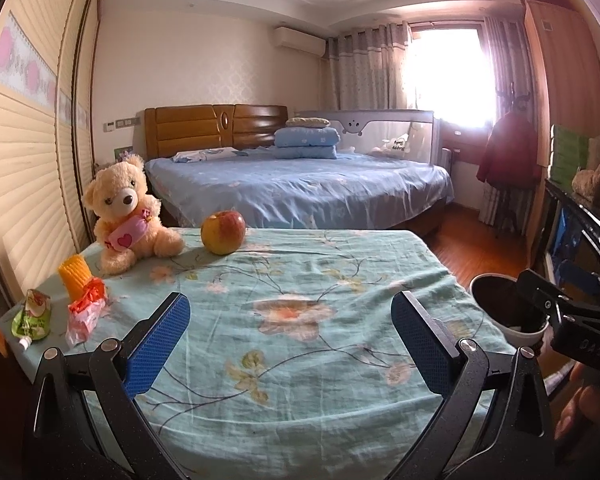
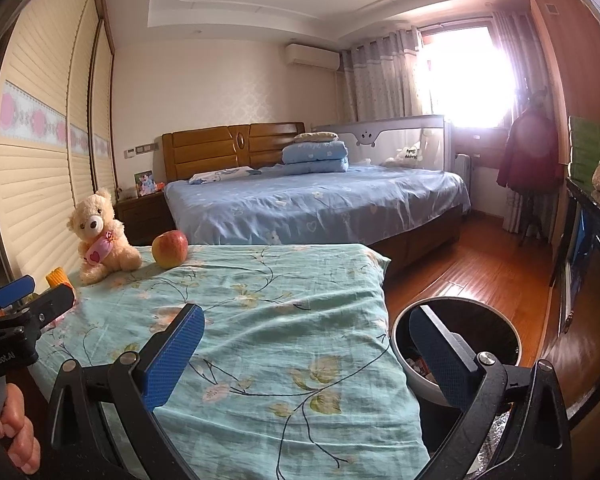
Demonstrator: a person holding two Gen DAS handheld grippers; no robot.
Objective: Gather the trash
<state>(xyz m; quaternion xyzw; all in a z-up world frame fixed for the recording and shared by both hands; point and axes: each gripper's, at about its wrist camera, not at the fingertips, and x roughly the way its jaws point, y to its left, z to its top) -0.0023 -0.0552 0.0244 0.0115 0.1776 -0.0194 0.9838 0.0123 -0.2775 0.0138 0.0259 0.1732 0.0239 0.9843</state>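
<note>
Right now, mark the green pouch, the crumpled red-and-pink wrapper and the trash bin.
green pouch (image 1: 32,318), left wrist view, middle of its printed front.
crumpled red-and-pink wrapper (image 1: 86,308), left wrist view, middle of the crumple.
trash bin (image 2: 396,334), right wrist view, left part of its rim.

A fluffy teddy bear (image 1: 126,216) sits on a table with a green flowery cloth (image 1: 300,320). It hugs a pink candy toy with a heart on it. A red and yellow apple (image 1: 223,232) sits just beside the bear. Behind the table is a big bed (image 1: 300,188) with a blue sheet. Folded blue blankets (image 1: 306,142) lie on the bed. Sun shines through the window (image 1: 448,76).
</note>
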